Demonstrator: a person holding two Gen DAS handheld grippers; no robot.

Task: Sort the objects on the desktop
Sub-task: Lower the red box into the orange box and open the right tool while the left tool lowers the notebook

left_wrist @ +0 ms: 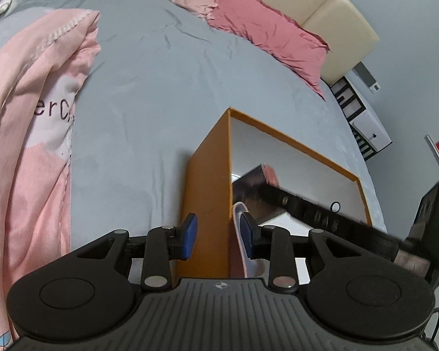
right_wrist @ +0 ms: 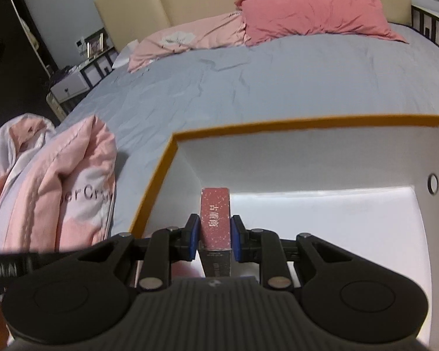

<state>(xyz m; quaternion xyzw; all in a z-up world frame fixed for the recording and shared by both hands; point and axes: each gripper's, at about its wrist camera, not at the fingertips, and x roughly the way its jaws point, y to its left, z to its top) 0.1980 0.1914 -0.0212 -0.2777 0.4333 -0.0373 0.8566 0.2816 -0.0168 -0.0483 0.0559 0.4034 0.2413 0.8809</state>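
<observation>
left wrist view: our left tongs [left_wrist: 219, 235] straddle the orange box [left_wrist: 207, 181] wall on the bed [left_wrist: 161, 102]. they're clenched across it w/ a pale pink item [left_wrist: 238, 239] inside against the right pad, so we'd say wall + item are gripped together.

right wrist view: our right tongs [right_wrist: 212, 241] are clenched on a small red carton [right_wrist: 215, 219], held over the box's white interior. looks light, stiff cardboard, prob crushable; flat side faces are the best hold.
</observation>
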